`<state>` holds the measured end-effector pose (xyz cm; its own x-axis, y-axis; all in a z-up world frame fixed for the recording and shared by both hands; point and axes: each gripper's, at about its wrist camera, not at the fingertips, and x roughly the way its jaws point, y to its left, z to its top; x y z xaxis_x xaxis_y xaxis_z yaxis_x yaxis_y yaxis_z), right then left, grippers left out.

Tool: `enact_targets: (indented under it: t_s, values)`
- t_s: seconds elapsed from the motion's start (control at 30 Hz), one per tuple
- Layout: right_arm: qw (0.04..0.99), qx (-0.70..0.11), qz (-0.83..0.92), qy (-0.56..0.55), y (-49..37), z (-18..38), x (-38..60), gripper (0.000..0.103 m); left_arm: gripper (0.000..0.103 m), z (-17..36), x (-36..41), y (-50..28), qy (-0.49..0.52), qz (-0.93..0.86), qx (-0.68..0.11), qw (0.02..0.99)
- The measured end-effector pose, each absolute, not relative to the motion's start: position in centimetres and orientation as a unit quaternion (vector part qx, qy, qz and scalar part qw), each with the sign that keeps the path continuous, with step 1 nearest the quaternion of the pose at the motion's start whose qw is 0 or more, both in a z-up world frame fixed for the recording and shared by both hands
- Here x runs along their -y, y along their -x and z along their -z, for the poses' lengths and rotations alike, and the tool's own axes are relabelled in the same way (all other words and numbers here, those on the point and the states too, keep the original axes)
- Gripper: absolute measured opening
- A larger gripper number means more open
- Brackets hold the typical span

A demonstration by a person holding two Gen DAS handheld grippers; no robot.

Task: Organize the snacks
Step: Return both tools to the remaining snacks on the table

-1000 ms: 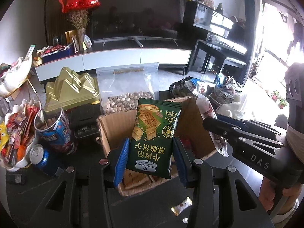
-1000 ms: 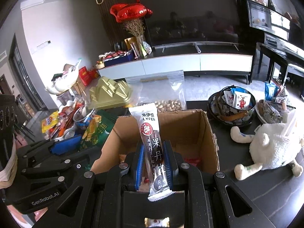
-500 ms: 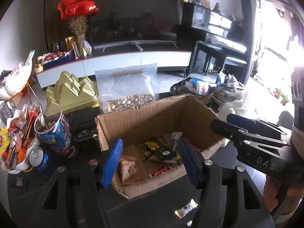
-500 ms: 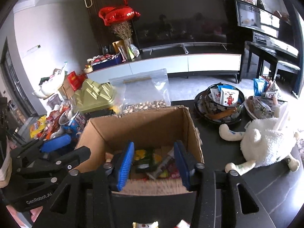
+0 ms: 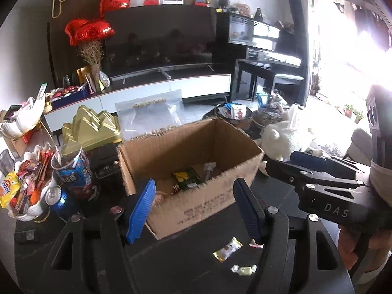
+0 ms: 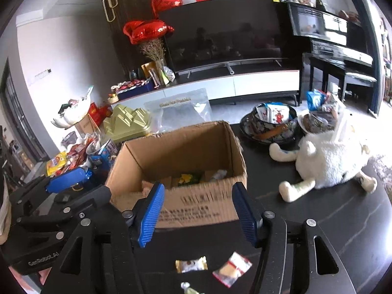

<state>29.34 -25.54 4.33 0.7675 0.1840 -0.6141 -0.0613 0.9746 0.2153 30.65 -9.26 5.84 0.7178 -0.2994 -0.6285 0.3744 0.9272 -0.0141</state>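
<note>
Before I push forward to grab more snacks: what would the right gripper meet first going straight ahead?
Probably the near wall of the cardboard box, which sits between the open fingers of the right gripper; depth is hard to judge.

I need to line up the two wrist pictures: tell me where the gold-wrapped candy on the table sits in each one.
Left wrist: the gold-wrapped candy lies low and right of centre, on the dark table in front of the cardboard box.
Right wrist: the candy lies bottom centre, left of a red-and-white packet.
Shared landmark: the cardboard box, just behind it in both.
</note>
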Motion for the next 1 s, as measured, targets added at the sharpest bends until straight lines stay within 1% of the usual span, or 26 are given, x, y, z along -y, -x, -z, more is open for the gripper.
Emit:
enact_targets:
  t_s: [0.4, 0.6, 0.8, 1.0]
  values:
    - [0.937, -0.328, -0.043, -0.111, -25.1, -1.7, 26.5, 0.059, 0.065, -2.7, 10.0, -27.3, -0.062, 0.200, -0.335, 0.919]
    - [0.934, -0.334, -0.030, -0.125, -23.5, 0.7, 27.2, 0.059, 0.065, -0.7, 10.4, -25.8, -0.069, 0.208, -0.335, 0.916]
    - [0.932, -0.345, -0.013, -0.113, -22.5, 3.0, 27.5, 0.059, 0.065, 1.5, 11.0, -25.1, -0.084, 0.222, -0.342, 0.909]
    - [0.920, -0.361, -0.004, -0.153, -22.3, 5.5, 28.1, 0.059, 0.065, 3.6, 11.7, -25.6, -0.092, 0.233, -0.361, 0.898]
